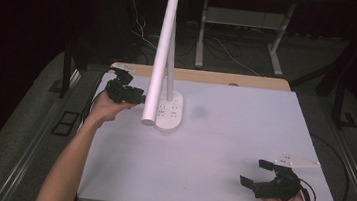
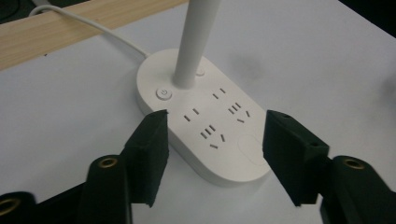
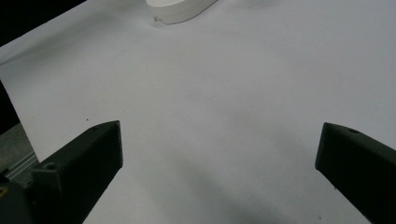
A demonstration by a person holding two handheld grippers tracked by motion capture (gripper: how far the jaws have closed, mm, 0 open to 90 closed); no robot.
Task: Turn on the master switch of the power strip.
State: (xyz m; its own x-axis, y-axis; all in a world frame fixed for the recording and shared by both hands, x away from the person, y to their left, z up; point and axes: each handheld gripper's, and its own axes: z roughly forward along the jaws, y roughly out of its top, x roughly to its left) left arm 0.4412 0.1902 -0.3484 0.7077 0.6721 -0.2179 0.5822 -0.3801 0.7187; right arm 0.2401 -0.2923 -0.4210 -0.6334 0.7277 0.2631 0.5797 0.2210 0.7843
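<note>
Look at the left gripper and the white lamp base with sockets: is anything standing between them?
Nothing visible does. The left gripper, jaws open, faces the lamp base directly, with bare table around. The lamp's post rises from the base's far end.

A power symbol on the lamp base's (image 2: 201,126) round button (image 2: 163,94)

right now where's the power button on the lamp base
In the left gripper view, the power button sits on the lamp base beside the white stem, beyond the left gripper and its open jaws.
</note>
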